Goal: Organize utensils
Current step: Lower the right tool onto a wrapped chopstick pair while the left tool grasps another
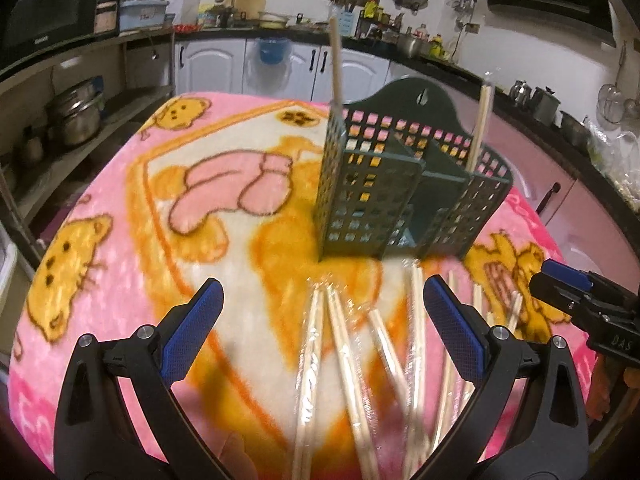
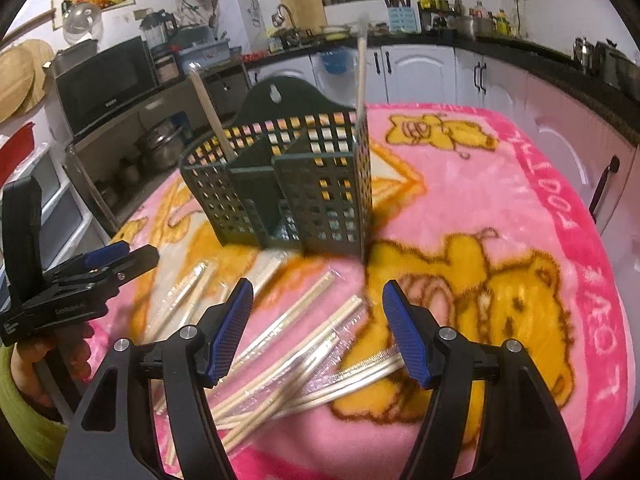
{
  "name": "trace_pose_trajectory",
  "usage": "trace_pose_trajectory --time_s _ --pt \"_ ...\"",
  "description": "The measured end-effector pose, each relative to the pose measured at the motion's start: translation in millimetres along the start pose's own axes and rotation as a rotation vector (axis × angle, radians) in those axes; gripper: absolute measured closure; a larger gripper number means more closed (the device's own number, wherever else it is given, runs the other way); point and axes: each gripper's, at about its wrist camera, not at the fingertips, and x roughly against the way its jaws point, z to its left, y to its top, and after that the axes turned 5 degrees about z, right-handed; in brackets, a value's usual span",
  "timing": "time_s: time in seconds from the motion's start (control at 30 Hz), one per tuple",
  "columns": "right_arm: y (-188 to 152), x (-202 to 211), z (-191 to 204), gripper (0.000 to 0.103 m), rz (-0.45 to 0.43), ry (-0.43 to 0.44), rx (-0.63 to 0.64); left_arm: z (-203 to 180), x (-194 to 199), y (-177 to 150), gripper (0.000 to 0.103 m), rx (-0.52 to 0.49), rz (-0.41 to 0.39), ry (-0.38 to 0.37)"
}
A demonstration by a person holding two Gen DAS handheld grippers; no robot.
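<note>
Left claw [image 1: 324, 312] jaws apart, empty, over wrapped chopsticks [image 1: 344, 360] at 6 o'clock. Right claw [image 2: 318, 316] apart, empty. Blanket-covered surface [image 2: 520, 208] free toward 3 o'clock. Green holder [image 2: 288, 184] at 12, two chopsticks upright inside; chopstick ends cut off below, motion-blurred.

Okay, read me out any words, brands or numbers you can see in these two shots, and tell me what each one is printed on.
"DAS": on the body of the right gripper, seen from the left wrist view.
Pink letters along the blanket border, upside down in the right wrist view: too distorted to read with confidence.
Small white print on the left gripper body: too blurred to read.
Brand mark on the microwave front: too small to read.
</note>
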Motion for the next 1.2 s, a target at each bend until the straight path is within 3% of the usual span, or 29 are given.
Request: trace_pose_trajectory --time_s 0.1,0.23,0.43,0.53,0.7,0.83,1.2 --pt "-1 -11 -4 0.038 0.039 0.014 -0.015 6 -5 -5 0.012 0.009 0.015 -0.006" --pt "-2 -23 -9 0.039 0.08 0.024 -0.038 12 -13 -8 0.033 0.015 0.051 -0.014" --pt "1 -40 -21 0.051 0.138 0.048 -0.105 22 -26 -15 0.058 0.044 0.123 -0.06" --pt "3 -47 -28 0.056 0.164 0.058 -0.14 25 -32 -19 0.065 0.041 0.151 -0.058" --pt "4 -58 -33 0.061 0.201 0.062 -0.174 21 -42 -21 0.074 0.011 0.195 -0.054" --pt "4 -61 -35 0.061 0.21 0.063 -0.186 16 -53 -18 0.081 -0.034 0.216 -0.006" --pt "5 -73 -39 0.065 0.245 0.061 -0.217 16 -71 2 0.083 -0.048 0.245 0.009"
